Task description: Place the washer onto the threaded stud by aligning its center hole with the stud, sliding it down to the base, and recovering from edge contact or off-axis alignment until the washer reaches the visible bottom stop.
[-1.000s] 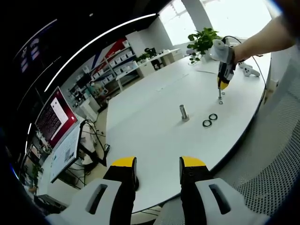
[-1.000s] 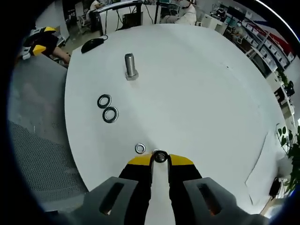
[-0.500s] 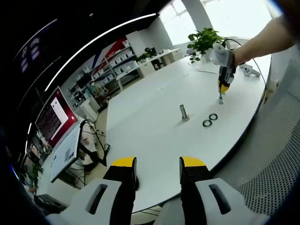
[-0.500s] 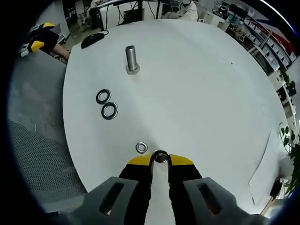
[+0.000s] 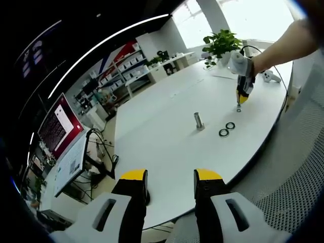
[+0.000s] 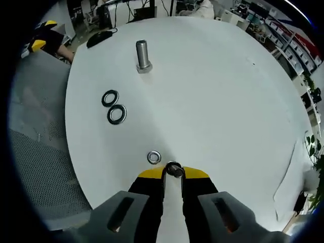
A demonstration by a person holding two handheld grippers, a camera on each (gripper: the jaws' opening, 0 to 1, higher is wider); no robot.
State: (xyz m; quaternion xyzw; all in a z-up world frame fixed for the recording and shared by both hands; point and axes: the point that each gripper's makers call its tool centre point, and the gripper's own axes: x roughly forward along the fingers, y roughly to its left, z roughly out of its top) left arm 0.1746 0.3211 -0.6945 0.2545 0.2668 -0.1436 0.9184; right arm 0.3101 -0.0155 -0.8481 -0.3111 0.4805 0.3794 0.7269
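in the right gripper view, the right gripper point(image 6: 173, 173) has its yellow-tipped jaws drawn together on a small metal washer point(image 6: 174, 169), pinched at the very tips just above the white table point(image 6: 223, 96). a second small washer point(image 6: 154, 157) lies flat on the table just beside the tips, to their left in this view. farther up the table, two dark rings point(image 6: 113, 107) lie side by side, touching or nearly so, near the table's edge. beyond them the threaded stud point(image 6: 143, 55) stands upright on its wider base, well apart from the held washer, with nothing on its shaft.

in the left gripper view, the left gripper point(image 5: 170, 181) hangs past the near edge of the table point(image 5: 152, 126), its jaws parted wide with nothing between them. across the table the stud point(image 5: 198, 121) stands near the middle, with the two dark rings point(image 5: 227, 129) lying to its right. beyond them the right gripper point(image 5: 240, 97), held by a person's hand point(image 5: 241, 56) with a bare forearm, points down at the tabletop. a potted plant point(image 5: 219, 44) stands at the far end of the table, and a red-lit screen point(image 5: 59, 124) glows off to the left.
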